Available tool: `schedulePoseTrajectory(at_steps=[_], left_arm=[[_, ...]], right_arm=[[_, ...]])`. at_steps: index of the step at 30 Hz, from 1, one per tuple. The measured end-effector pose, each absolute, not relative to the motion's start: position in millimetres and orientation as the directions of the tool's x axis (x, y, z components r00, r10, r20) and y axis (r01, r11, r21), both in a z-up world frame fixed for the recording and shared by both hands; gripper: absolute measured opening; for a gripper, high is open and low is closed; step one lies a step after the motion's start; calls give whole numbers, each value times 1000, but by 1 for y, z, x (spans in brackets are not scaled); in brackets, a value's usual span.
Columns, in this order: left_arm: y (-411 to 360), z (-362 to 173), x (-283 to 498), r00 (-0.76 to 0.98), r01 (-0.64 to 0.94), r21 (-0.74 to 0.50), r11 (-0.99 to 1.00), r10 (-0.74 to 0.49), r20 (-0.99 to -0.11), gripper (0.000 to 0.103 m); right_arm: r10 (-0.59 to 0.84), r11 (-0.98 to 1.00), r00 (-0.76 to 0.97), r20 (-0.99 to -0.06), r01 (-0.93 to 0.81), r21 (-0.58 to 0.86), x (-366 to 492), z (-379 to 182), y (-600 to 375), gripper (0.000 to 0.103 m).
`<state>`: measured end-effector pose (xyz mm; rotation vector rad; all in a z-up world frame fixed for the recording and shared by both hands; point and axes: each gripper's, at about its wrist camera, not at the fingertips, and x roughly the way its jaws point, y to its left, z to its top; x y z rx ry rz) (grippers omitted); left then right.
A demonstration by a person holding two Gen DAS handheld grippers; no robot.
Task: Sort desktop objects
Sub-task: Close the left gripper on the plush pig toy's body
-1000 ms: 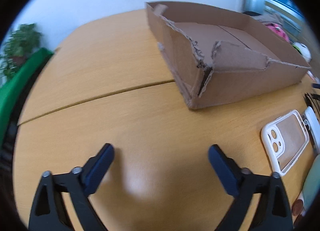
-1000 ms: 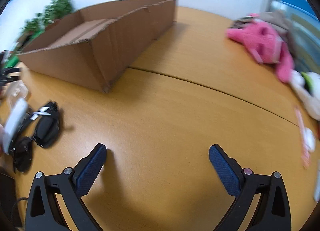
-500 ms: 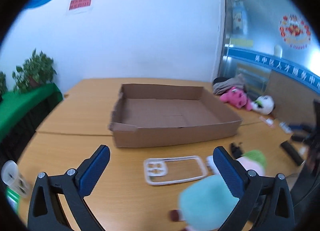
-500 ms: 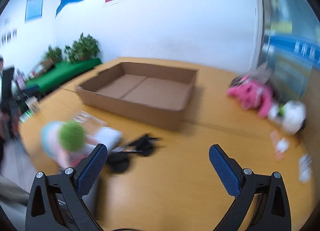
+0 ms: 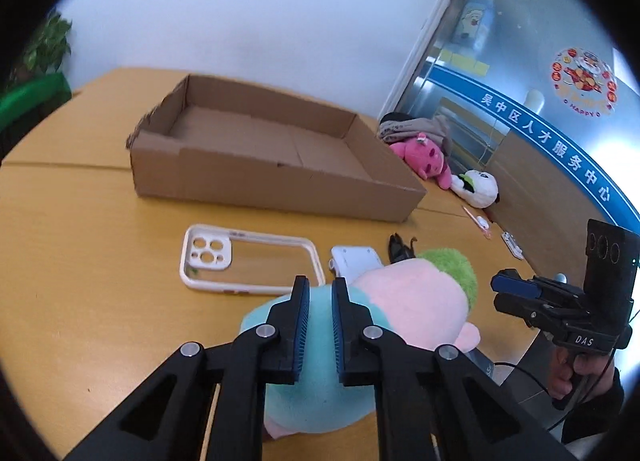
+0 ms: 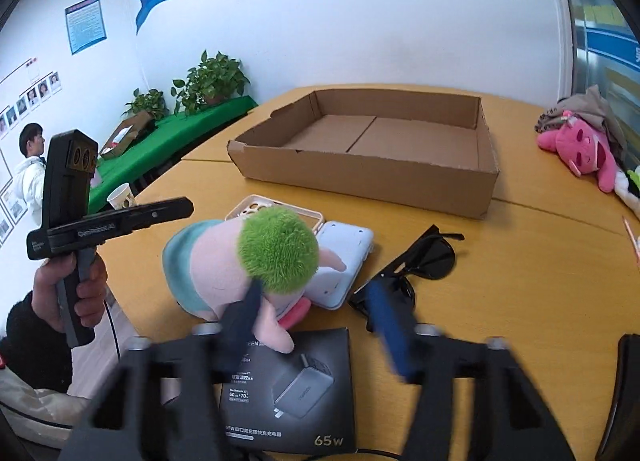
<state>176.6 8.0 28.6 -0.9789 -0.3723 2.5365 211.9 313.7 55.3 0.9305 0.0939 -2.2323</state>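
My left gripper (image 5: 320,317) jaws together over the plush toy (image 5: 400,301) (nothing clamped), my right gripper (image 6: 316,313) closing on air, toy lying on the worktop (image 5: 100,301) before the empty cardboard box (image 5: 256,177), phone case (image 5: 248,261) beside it

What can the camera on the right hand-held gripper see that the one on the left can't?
Only the right view shows the black charger box, the paper cup, the potted plants on the green cloth and a person in white by the wall. Only the left view shows the glass door's round sticker and the white plush toy. Both show the cardboard box, the phone case, the sunglasses, the pink plush toy and the green-haired doll.
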Motion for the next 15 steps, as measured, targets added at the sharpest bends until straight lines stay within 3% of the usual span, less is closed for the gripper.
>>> schedulePoseTrajectory(at_steps=[1,2,3,4,5,15], left_arm=[[9,27,177,-677,-263,-374,-889,446,-585,15],[10,27,177,-678,-262,-365,-893,439,-589,30],[12,28,177,-680,-258,-355,-899,430,-594,56],[14,28,178,-683,-254,-342,-905,418,-599,78],[15,29,179,-688,-253,-333,-908,411,-599,81],[17,28,183,-668,-286,-366,-886,458,-587,81]], right_arm=[[-582,-750,-490,-649,631,197,211,55,314,43],[-579,-752,-493,-649,631,191,211,54,315,55],[-572,-755,-501,-649,631,178,212,55,314,69],[-566,-760,-515,-644,629,164,214,56,314,97],[-567,-760,-529,-632,631,155,216,58,314,102],[-589,-726,-490,-642,670,155,222,59,300,103]])
